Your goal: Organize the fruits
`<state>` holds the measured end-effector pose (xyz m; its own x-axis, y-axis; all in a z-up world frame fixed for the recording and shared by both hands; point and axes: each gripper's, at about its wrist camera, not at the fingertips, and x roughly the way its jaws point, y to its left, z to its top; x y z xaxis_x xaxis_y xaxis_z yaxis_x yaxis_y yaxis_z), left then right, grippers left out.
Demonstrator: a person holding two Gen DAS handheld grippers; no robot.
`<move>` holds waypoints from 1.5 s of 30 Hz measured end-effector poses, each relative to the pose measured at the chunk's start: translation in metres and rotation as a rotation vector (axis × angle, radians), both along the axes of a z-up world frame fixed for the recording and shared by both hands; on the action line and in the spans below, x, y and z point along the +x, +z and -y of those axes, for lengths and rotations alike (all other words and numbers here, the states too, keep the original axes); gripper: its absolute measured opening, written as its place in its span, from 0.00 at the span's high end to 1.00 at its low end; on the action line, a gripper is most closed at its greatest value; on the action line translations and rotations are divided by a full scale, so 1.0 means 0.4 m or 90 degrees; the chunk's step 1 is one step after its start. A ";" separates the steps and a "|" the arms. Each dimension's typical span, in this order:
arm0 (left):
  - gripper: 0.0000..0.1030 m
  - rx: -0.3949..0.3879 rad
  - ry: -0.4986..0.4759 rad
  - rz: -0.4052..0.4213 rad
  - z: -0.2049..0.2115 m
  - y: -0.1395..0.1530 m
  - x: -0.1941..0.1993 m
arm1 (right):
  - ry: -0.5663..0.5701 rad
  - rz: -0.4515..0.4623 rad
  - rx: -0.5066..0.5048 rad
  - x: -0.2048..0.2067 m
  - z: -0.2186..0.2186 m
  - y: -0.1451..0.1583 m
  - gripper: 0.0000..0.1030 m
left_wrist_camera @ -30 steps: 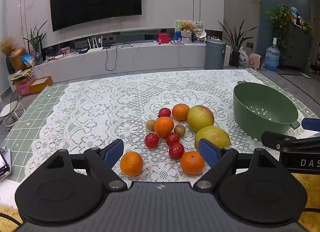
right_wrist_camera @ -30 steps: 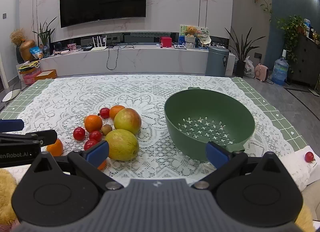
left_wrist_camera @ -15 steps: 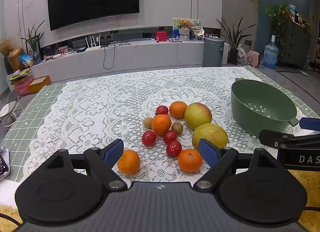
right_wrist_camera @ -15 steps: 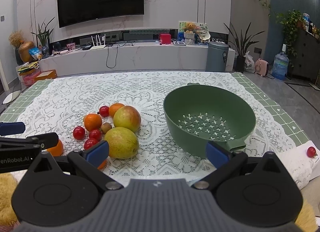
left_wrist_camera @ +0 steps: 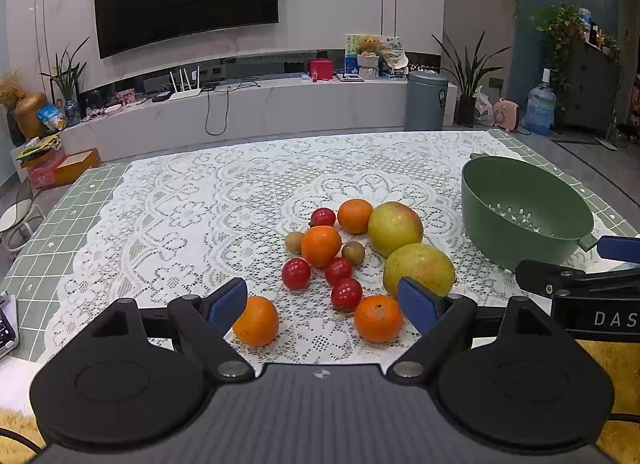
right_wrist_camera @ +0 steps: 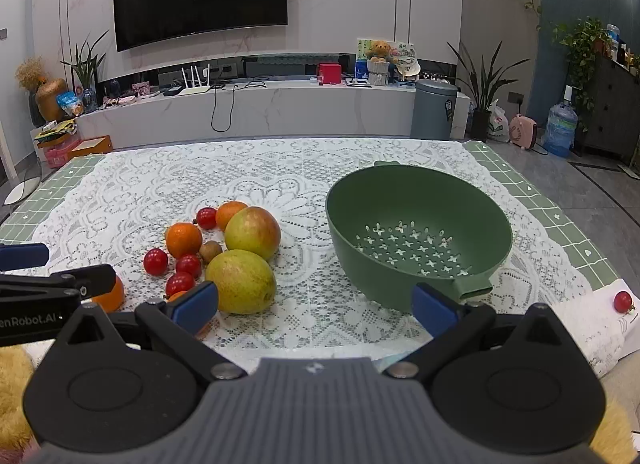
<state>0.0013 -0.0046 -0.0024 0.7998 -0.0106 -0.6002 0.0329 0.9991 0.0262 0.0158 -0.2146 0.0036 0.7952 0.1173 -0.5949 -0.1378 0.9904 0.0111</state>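
Observation:
A cluster of fruit lies on the lace tablecloth [left_wrist_camera: 200, 203]: two mangoes [left_wrist_camera: 394, 227] [left_wrist_camera: 418, 268], several oranges [left_wrist_camera: 320, 246], red tomatoes [left_wrist_camera: 296, 272] and two small brown kiwis [left_wrist_camera: 353, 252]. An empty green colander [right_wrist_camera: 418, 236] stands to the right of them and also shows in the left wrist view [left_wrist_camera: 524, 211]. My left gripper [left_wrist_camera: 322, 300] is open and empty at the near table edge, with two oranges [left_wrist_camera: 256, 320] [left_wrist_camera: 378, 318] between its fingers' line. My right gripper [right_wrist_camera: 316, 306] is open and empty, in front of the colander and a mango [right_wrist_camera: 240, 282].
A lone red tomato [right_wrist_camera: 623, 301] lies on white paper at the table's right corner. The table's green checked edge [left_wrist_camera: 44, 240] shows on the left. A TV wall, low cabinet, bin [right_wrist_camera: 434, 107] and plants stand behind the table.
Both views have shifted slightly; the fruit and colander sit a little higher in frame than a second ago. Nothing on the table has moved and both grippers stay open.

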 end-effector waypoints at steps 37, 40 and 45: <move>0.04 -0.001 -0.007 -0.010 0.011 -0.002 0.000 | 0.003 -0.007 -0.006 0.003 -0.004 -0.003 0.04; 0.04 -0.001 -0.008 -0.013 0.012 -0.003 0.002 | 0.003 -0.007 -0.006 0.003 -0.004 -0.003 0.04; 0.04 -0.013 -0.012 -0.020 0.003 -0.003 0.010 | 0.007 -0.012 -0.007 0.007 -0.005 -0.005 0.04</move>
<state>0.0052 -0.0059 -0.0037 0.7801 -0.0375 -0.6245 0.0519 0.9986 0.0048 0.0185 -0.2127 0.0016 0.7828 0.1196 -0.6106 -0.1483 0.9889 0.0036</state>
